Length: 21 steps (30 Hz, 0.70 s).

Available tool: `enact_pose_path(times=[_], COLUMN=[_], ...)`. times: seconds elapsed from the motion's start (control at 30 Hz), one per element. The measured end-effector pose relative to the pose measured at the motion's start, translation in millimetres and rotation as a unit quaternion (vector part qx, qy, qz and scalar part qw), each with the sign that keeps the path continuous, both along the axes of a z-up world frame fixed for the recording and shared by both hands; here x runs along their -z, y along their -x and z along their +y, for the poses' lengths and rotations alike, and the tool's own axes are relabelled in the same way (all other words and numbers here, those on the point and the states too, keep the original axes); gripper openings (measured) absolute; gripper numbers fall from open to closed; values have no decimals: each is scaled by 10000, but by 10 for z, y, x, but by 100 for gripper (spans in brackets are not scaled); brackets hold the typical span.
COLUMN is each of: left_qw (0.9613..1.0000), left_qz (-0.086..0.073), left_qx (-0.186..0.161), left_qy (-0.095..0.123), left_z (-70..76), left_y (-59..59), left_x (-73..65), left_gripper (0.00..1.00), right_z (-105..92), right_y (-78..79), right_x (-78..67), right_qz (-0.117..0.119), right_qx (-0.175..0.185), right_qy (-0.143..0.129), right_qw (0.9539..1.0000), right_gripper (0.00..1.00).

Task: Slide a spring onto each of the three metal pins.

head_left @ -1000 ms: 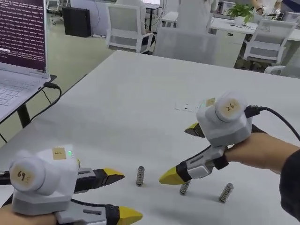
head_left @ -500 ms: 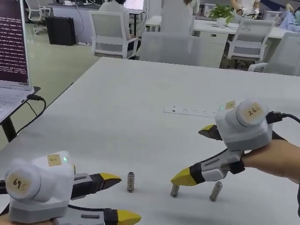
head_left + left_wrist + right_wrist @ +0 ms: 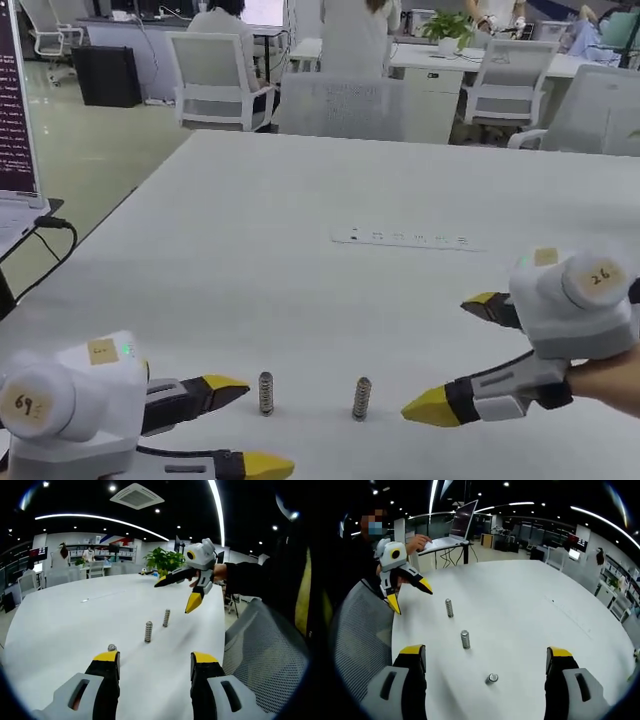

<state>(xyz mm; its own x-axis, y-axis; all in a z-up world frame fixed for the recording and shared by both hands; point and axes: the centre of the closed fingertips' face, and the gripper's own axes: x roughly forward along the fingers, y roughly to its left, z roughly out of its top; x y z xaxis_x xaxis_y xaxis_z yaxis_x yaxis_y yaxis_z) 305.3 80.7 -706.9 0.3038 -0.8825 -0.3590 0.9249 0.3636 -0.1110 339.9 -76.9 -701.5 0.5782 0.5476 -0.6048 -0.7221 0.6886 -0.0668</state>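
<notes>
Three short metal springs stand upright on pins in a row on the white table (image 3: pixel 300 200). The head view has two of them, one spring (image 3: pixel 266 393) on the left and another spring (image 3: pixel 362 398) in the middle. All three line up in the left gripper view: near spring (image 3: pixel 112 648), middle spring (image 3: pixel 148 631), far spring (image 3: pixel 166 618). My left gripper (image 3: pixel 248 425) is open and empty, just left of the row. My right gripper (image 3: pixel 455 355) is open and empty to the right of the row, and its lower finger covers the third spring.
A white power strip (image 3: pixel 405 238) lies mid-table beyond the springs. A laptop (image 3: pixel 10 100) stands on a side stand at the far left, with a cable (image 3: pixel 45 225) hanging. Office chairs (image 3: pixel 215 75) line the far table edge. The table's edge runs close on my side.
My right gripper has drawn back to the right, from beside the middle spring to past the third one. The left gripper has barely moved. The head camera has tilted up.
</notes>
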Motion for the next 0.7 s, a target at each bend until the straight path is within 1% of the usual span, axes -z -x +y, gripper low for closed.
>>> enact_pose_path(times=[0.13, 0.2, 0.3, 0.5, 0.6, 0.7], left_qw=[10000, 10000, 10000, 9999, 9998, 9997], left_qz=[10, 17, 32, 89, 112, 123], left_qx=[-17, -30, -49, -83, -119, -153], left_qy=[11, 22, 43, 58, 72, 108], left_z=[4, 9, 16, 44, 56, 68], left_y=[2, 5, 13, 26, 32, 31], left_x=[2, 6, 10, 55, 71, 76], left_gripper=[52, 52, 52, 52, 52, 52], right_z=[-18, -25, -36, -43, -27, -35], right_y=[119, 161, 228, 402, 494, 542], right_x=[63, 80, 117, 266, 352, 390], right_qz=[-32, -78, -169, -186, -143, -141], right_qx=[8, 43, 52, 18, 11, 84], right_qy=[-68, -185, -282, -449, -462, -497], right_qw=[10000, 9998, 9994, 9988, 9988, 9986], right_gripper=[99, 99, 98, 98, 98, 98])
